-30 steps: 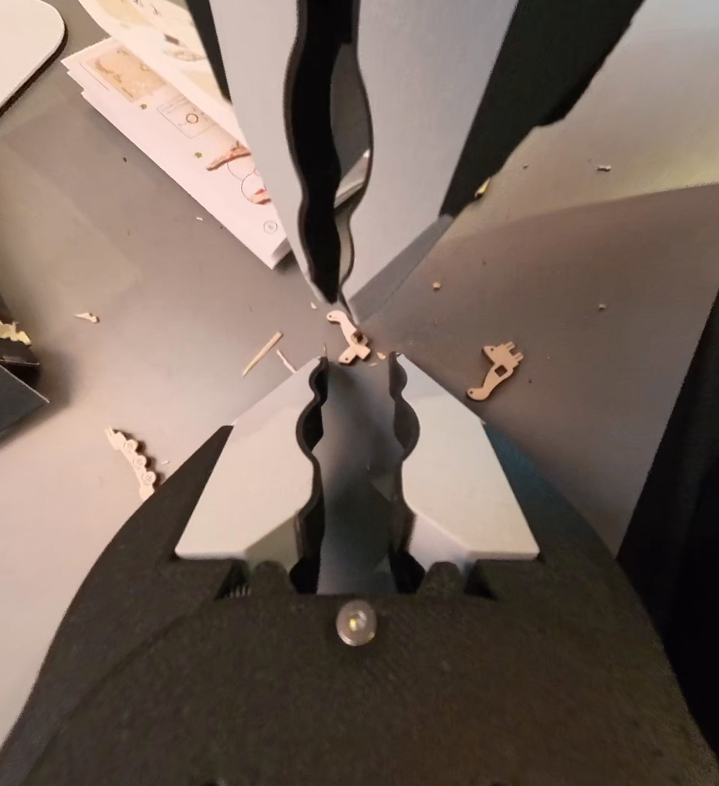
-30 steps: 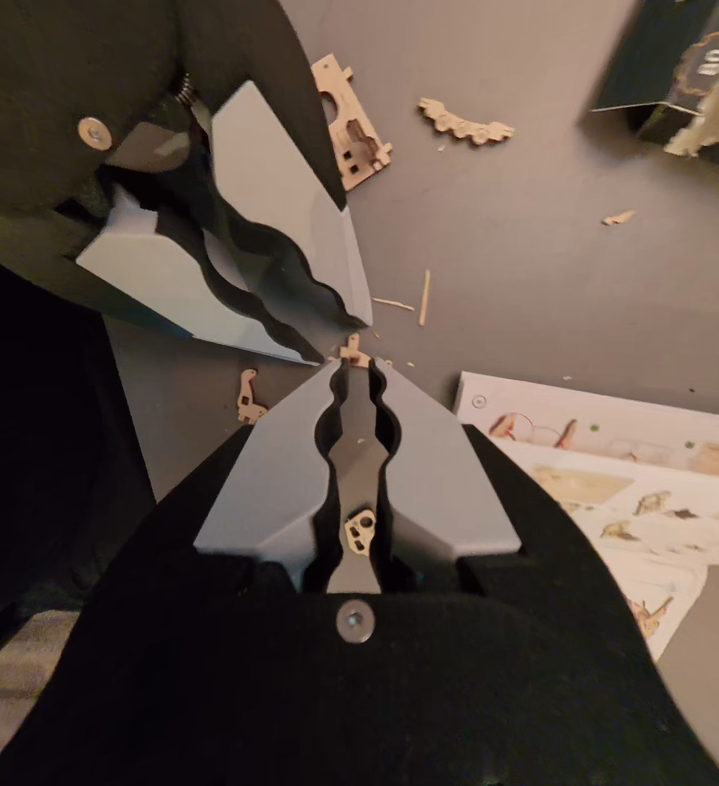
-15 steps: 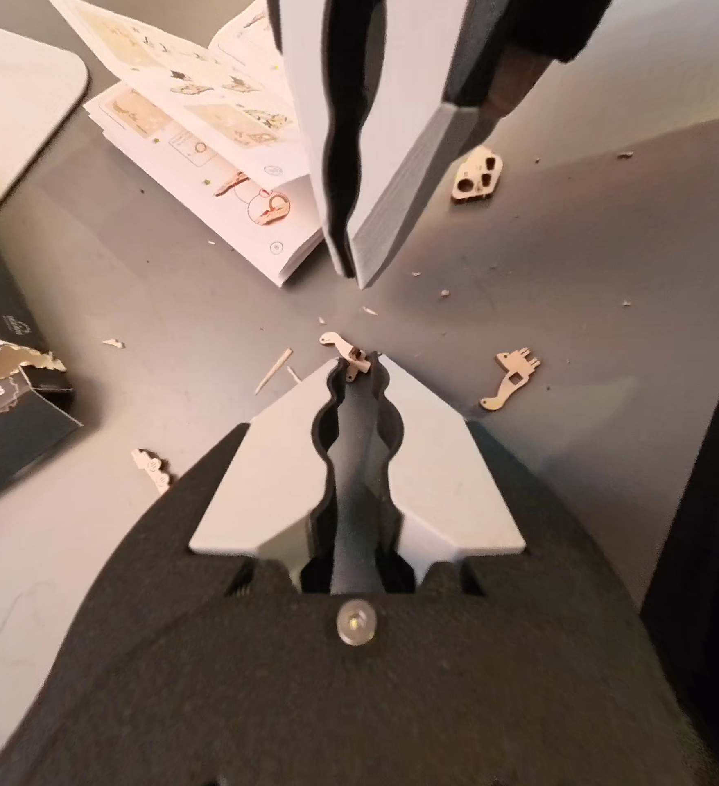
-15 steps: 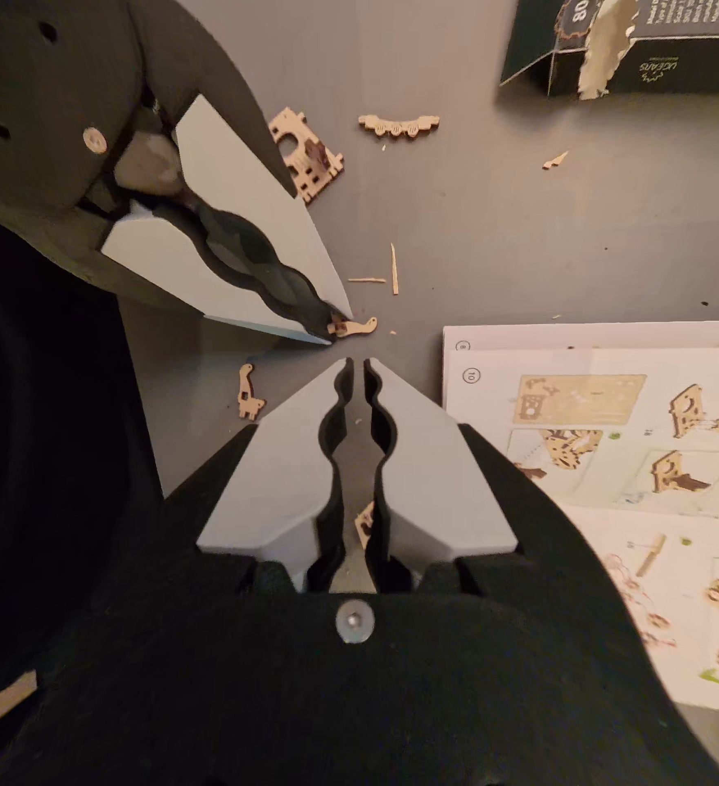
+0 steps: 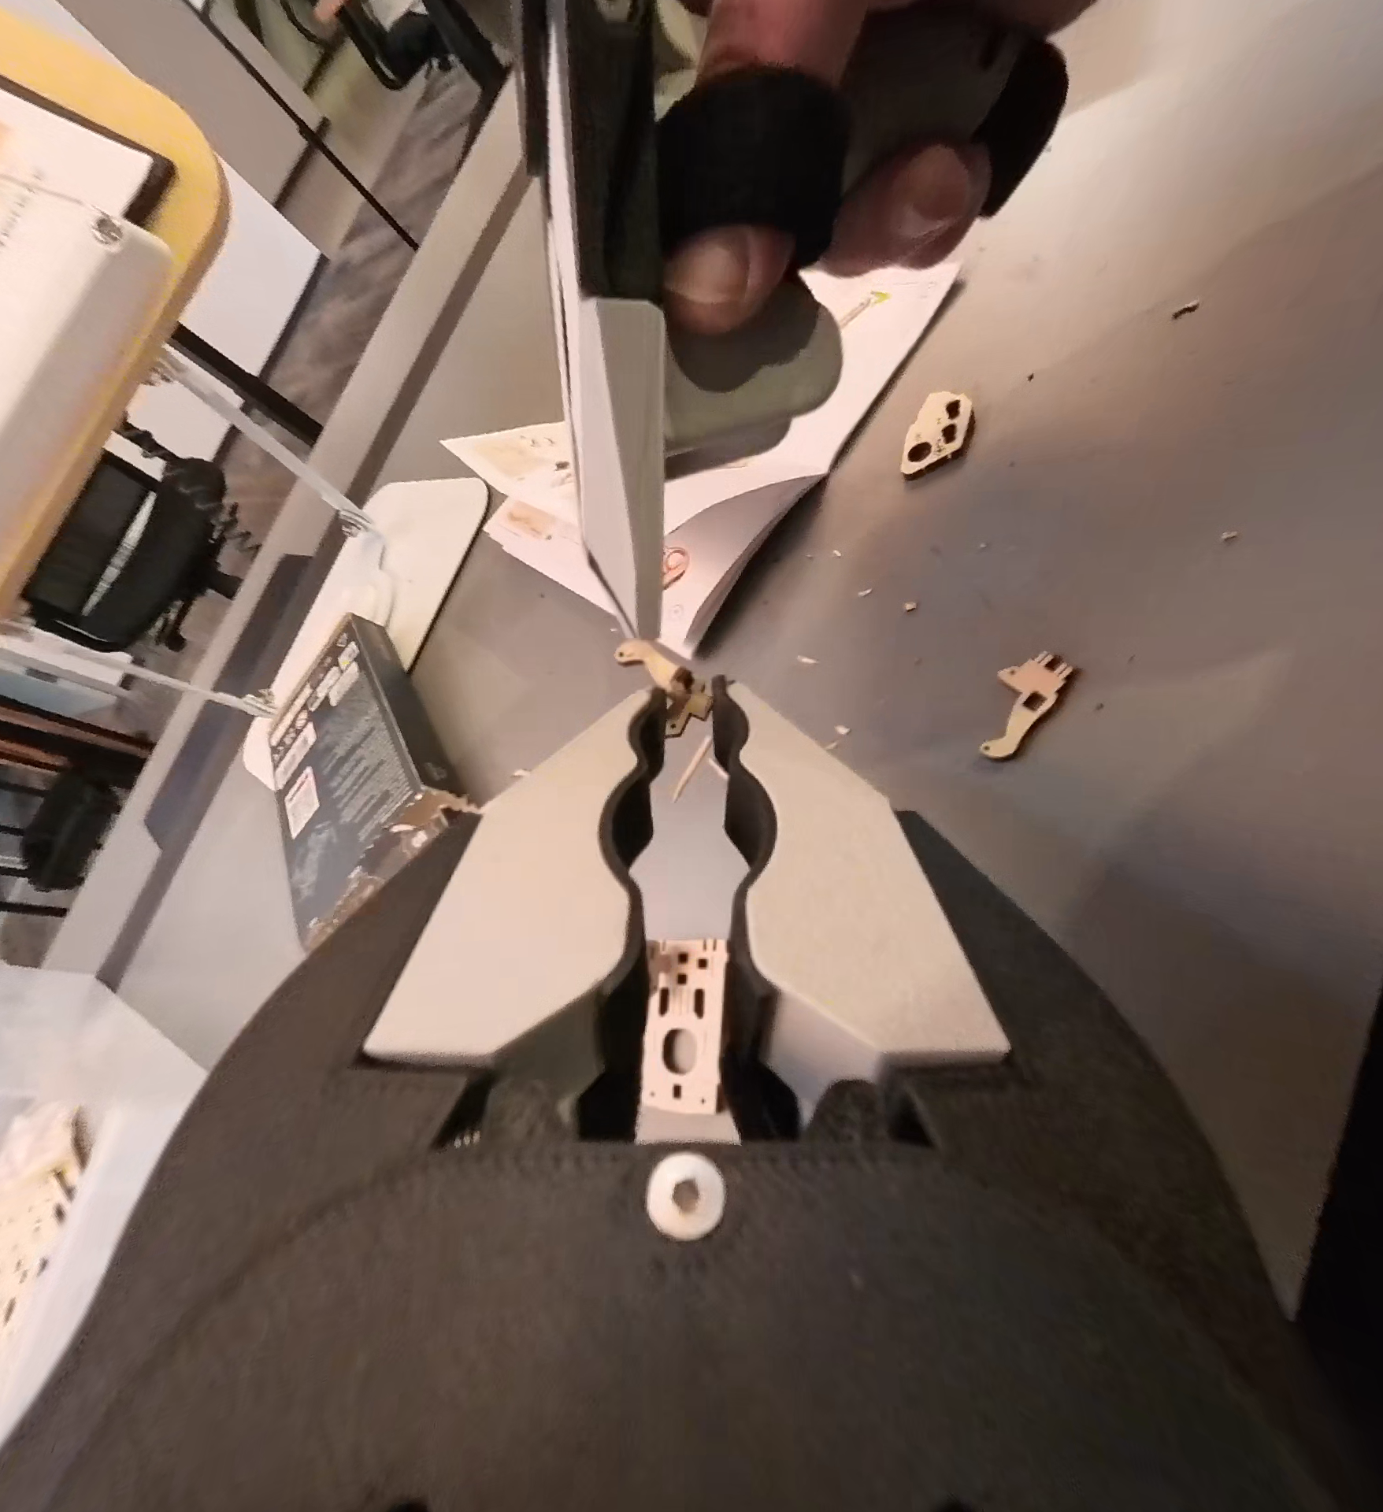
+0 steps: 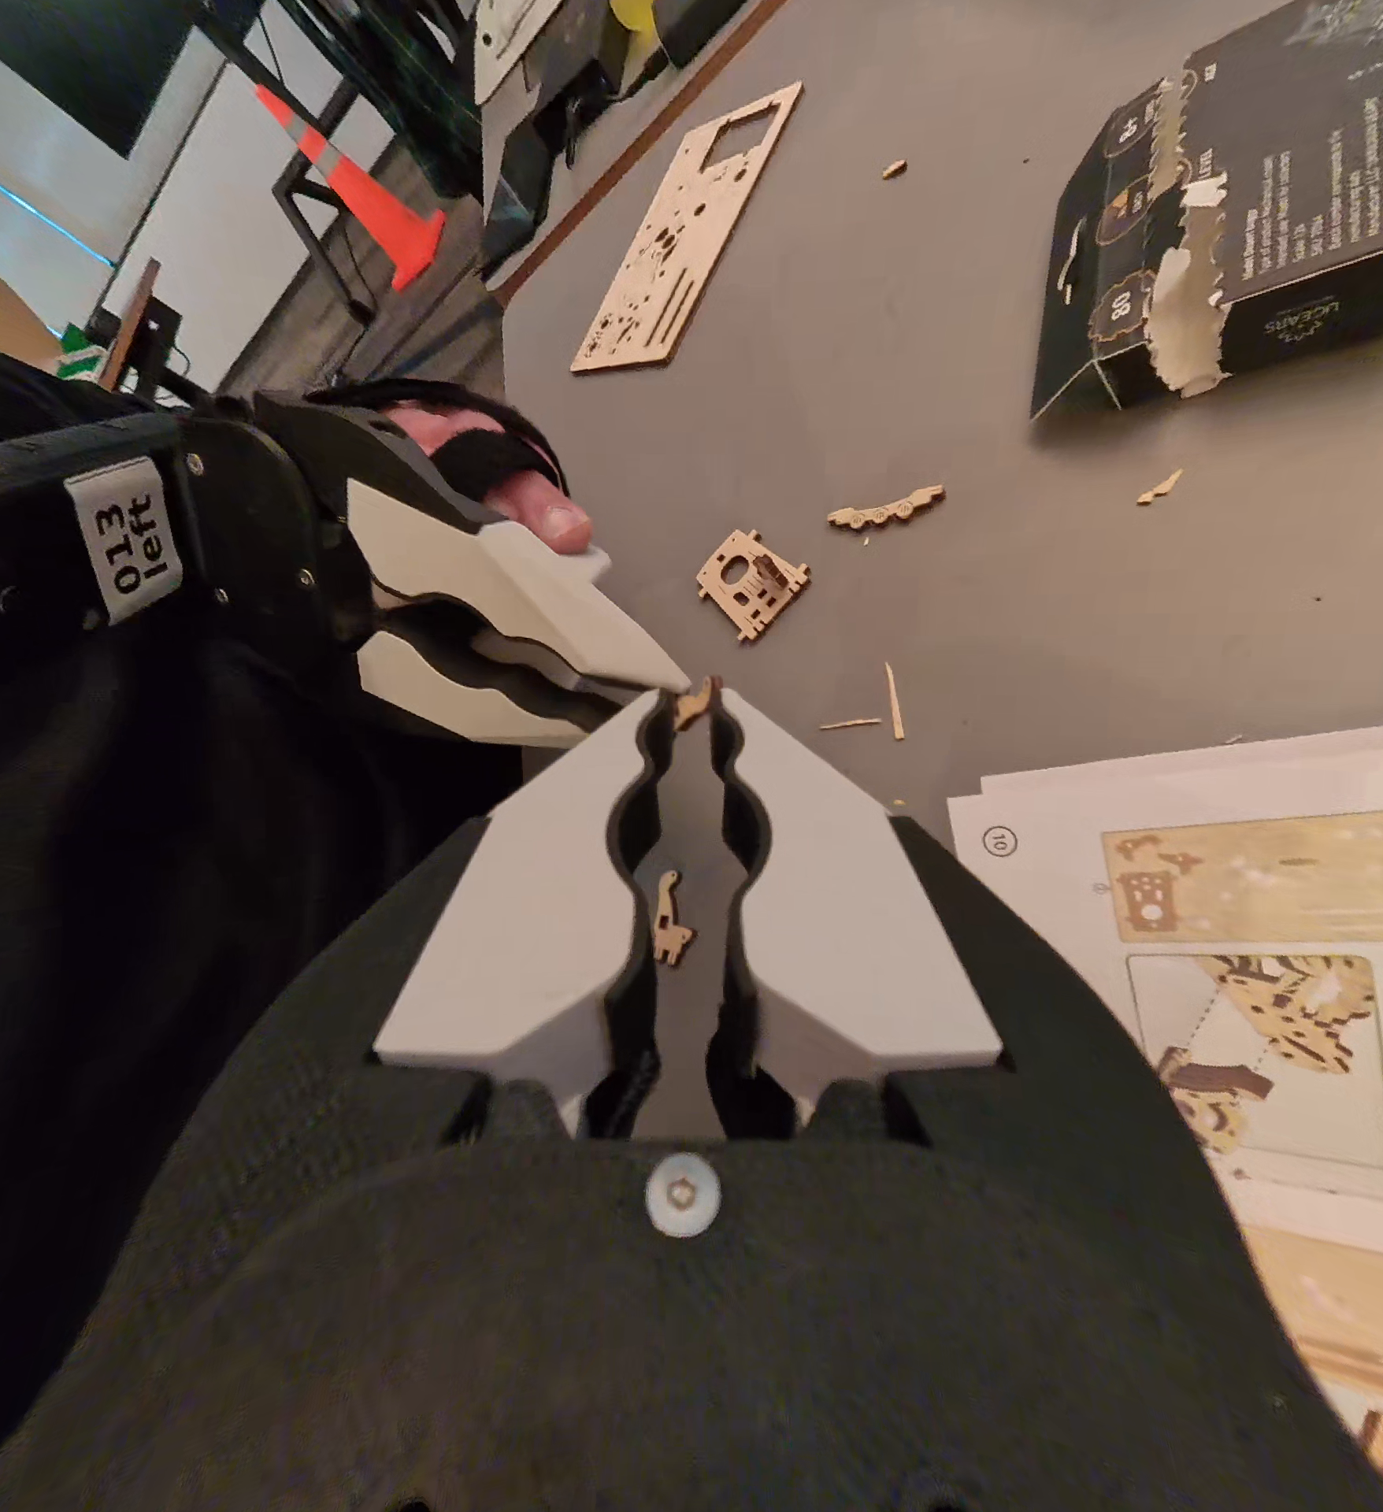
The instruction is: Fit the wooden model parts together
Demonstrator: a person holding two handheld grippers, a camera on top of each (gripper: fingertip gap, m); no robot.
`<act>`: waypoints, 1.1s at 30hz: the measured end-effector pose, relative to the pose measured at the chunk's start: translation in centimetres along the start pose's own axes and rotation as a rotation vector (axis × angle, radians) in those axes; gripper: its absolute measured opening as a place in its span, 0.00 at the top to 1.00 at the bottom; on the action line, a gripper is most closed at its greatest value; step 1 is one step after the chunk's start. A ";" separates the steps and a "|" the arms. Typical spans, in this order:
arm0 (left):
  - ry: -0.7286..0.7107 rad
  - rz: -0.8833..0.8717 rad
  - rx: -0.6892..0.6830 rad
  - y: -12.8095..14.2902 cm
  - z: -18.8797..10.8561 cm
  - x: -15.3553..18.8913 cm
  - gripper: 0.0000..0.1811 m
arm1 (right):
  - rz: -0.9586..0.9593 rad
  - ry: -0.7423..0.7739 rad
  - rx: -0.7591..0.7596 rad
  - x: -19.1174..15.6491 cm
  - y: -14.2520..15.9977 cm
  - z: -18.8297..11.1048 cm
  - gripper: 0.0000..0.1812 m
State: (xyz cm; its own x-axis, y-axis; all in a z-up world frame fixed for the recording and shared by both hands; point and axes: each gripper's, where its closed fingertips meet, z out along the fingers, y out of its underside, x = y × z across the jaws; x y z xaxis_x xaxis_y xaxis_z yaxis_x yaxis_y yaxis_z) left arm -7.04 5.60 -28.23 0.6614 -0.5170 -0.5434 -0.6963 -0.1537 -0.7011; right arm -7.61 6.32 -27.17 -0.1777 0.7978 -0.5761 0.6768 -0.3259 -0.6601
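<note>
A small wooden part [image 5: 684,695], a curved hook with a squarish end, is held above the grey table [image 5: 1163,573]. My left gripper [image 5: 686,702] is shut on its squarish end. My right gripper [image 6: 688,702] comes in from above in the left wrist view [image 5: 635,630] and its tips are closed on the hook end [image 6: 692,705]. The left gripper also shows at the left of the right wrist view [image 6: 655,675], its tip against mine. A second hook-shaped part [image 5: 1028,708] lies on the table; in the right wrist view it shows between my fingers [image 6: 672,920].
An open instruction booklet [image 6: 1204,941], a torn black box [image 6: 1245,221], a punched wooden sheet [image 6: 688,229], a small house-like assembly [image 6: 752,585], a toothed strip [image 6: 885,514], thin sticks [image 6: 893,712] and a holed piece [image 5: 938,434] lie on the table. A hand [image 5: 795,229] holds the right gripper. Both grippers' tips are close together, under 4 cm apart.
Both grippers have lifted and tilted, so the room shows behind. The right gripper has moved in from just off the part and now has its tips on the hook end.
</note>
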 end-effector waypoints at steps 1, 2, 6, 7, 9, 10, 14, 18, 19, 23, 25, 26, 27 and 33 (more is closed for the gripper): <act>-0.006 0.010 0.002 0.0 -0.2 -0.1 0.95 | -0.003 0.014 -0.011 0.2 0.1 0.0 0.97; -0.008 0.014 0.008 -0.1 -0.3 -0.2 0.95 | -0.008 0.018 -0.012 0.1 0.0 0.0 0.96; -0.025 0.041 0.037 -0.8 -0.9 -0.5 0.95 | 0.008 -0.056 0.003 -1.0 -0.4 0.5 0.95; -0.033 0.049 0.038 -0.8 -1.0 -0.6 0.95 | 0.009 -0.068 0.007 -1.2 -0.5 0.6 0.97; -0.044 0.052 0.038 -0.7 -1.1 -0.7 0.95 | 0.012 -0.089 0.019 -1.4 -0.7 0.6 0.99; -0.048 0.045 0.048 -0.8 -1.2 -0.9 0.95 | 0.009 -0.099 0.028 -1.6 -0.9 0.6 0.99; 0.013 -0.083 0.102 -1.3 -1.9 -1.2 0.92 | -0.048 -0.113 0.072 -2.2 -1.5 0.3 1.00; 0.164 -0.324 0.149 -1.1 -2.2 -1.6 0.78 | -0.108 -0.126 0.118 -2.7 -2.3 -0.2 1.00; 0.209 -0.388 0.156 -1.1 -2.2 -1.6 0.79 | -0.131 -0.123 0.115 -2.8 -2.3 -0.3 1.00; 0.381 -0.596 0.226 -1.7 -2.5 -1.4 0.84 | -0.202 -0.144 0.128 -3.7 -2.6 -0.4 1.00; 0.447 -0.683 0.273 -2.3 -2.9 -1.5 0.84 | -0.236 -0.143 0.140 -4.1 -2.9 -0.5 1.00; 0.486 -0.717 0.291 -2.6 -3.1 -1.5 0.83 | -0.249 -0.140 0.137 -4.1 -2.9 -0.5 1.00; 0.512 -0.748 0.304 -2.7 -3.3 -1.5 0.81 | -0.262 -0.133 0.136 -4.1 -2.9 -0.6 1.00; 0.546 -0.824 0.334 -3.1 -3.5 -2.0 0.91 | -0.302 -0.133 0.146 -4.4 -3.1 -0.7 1.00</act>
State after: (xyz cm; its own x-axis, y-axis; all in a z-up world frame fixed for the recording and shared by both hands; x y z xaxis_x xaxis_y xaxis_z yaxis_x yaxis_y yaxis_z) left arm -7.15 4.10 -23.34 0.6227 -0.6810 0.3854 0.0811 -0.4337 -0.8974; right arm -8.42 4.14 -22.26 -0.4517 0.7995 -0.3960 0.4719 -0.1626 -0.8665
